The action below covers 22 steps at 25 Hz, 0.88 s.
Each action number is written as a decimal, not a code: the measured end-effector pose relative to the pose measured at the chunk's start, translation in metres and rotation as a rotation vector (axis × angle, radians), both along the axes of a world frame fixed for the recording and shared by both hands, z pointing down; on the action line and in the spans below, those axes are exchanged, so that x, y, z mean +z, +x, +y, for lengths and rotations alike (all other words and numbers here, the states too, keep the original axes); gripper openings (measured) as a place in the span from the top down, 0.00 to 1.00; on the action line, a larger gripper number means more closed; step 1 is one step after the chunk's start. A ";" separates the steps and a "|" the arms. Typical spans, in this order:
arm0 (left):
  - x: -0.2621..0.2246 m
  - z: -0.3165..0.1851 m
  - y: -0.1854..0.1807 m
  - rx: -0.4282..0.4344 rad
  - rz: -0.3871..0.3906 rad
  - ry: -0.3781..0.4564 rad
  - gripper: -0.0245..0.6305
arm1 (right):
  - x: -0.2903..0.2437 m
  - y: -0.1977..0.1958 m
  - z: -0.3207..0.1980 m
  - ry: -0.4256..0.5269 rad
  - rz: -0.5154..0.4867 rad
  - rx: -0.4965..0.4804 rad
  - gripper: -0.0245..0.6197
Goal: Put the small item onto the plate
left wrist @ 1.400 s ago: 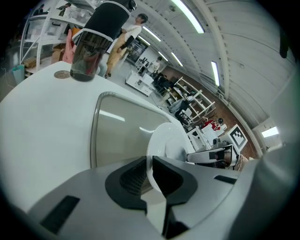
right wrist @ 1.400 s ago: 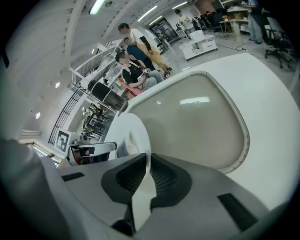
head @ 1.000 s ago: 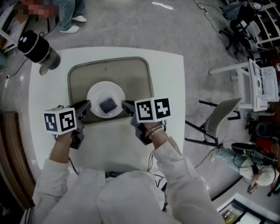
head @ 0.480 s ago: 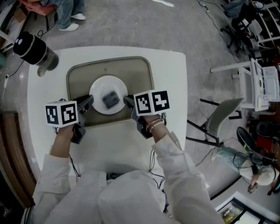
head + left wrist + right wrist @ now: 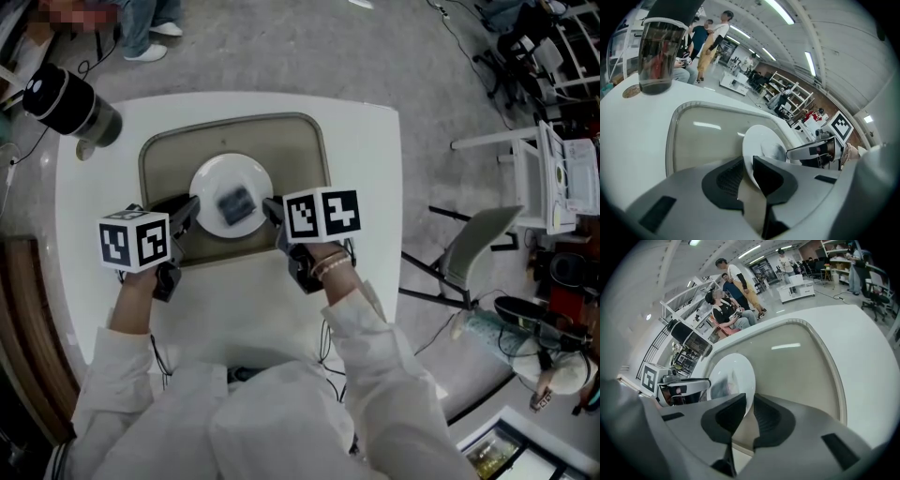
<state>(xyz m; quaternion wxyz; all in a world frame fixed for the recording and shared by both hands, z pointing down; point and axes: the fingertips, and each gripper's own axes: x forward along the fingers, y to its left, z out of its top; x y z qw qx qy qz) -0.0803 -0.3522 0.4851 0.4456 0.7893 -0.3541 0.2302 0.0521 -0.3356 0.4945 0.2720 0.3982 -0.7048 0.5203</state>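
The small item (image 5: pixel 236 202), dark and blocky, lay at the centre of the round, glossy white plate (image 5: pixel 210 180). The plate was over a smooth beige tray (image 5: pixel 165 159) with rounded corners, on the white surface (image 5: pixel 366 169). The left tongs (image 5: pixel 193 212) clenched the plate's left rim and the right tongs (image 5: pixel 268 206) its right rim, both angled downward.

Lab hall: shelving racks (image 5: pixel 782 86), office chairs (image 5: pixel 872 289), strip lights (image 5: pixel 778 10).
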 end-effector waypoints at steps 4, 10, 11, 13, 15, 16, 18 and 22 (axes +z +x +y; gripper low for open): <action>0.001 0.000 0.000 0.036 -0.032 0.028 0.88 | 0.001 0.000 0.002 0.007 0.029 -0.012 0.90; 0.001 0.003 0.005 0.081 -0.097 0.072 0.87 | 0.001 0.006 0.007 0.031 0.073 -0.047 0.87; 0.000 0.003 0.005 0.090 -0.115 0.084 0.85 | 0.000 0.006 0.008 0.038 0.082 -0.062 0.87; -0.001 0.003 0.004 0.106 -0.146 0.106 0.84 | -0.001 0.004 0.009 0.051 0.099 -0.097 0.84; -0.001 0.002 0.003 0.113 -0.159 0.112 0.83 | -0.002 0.002 0.010 0.058 0.109 -0.115 0.80; -0.002 0.003 0.002 0.114 -0.162 0.113 0.82 | -0.002 0.002 0.011 0.061 0.115 -0.118 0.80; -0.003 0.004 0.000 0.117 -0.168 0.118 0.82 | -0.003 0.002 0.014 0.067 0.126 -0.112 0.79; -0.011 0.012 0.000 0.127 -0.172 0.136 0.82 | -0.007 0.007 0.020 0.081 0.124 -0.082 0.79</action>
